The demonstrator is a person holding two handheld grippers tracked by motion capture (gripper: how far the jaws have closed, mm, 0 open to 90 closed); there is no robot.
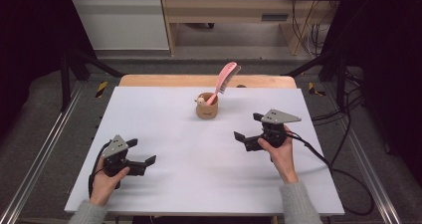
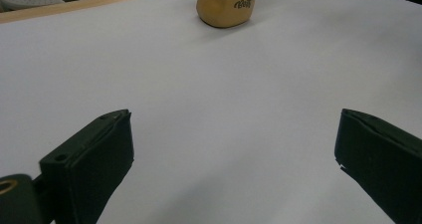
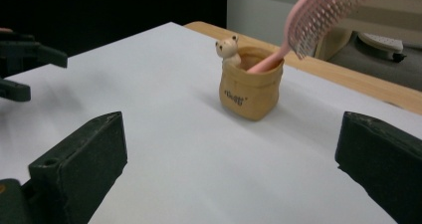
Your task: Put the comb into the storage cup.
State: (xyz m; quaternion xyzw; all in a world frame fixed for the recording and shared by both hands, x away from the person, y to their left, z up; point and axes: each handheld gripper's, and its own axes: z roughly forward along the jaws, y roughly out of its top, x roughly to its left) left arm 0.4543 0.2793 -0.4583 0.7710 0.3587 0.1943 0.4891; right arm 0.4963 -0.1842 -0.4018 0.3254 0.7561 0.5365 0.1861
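tan holder (image 3: 251,92): dark lettering, unreadable | pink comb (image 3: 318,20) inside | both grippers' jaws apart, empty

You wear grey knit sleeves (image 1: 298,203) with ribbed cuffs. Each gripper you carry, left gripper (image 1: 141,152) and right gripper (image 1: 247,126), is black with blocky, flat-faced jaws, topped by a grey three-cornered plate (image 1: 279,116) dotted with screws, and trails a black cable (image 1: 343,176).
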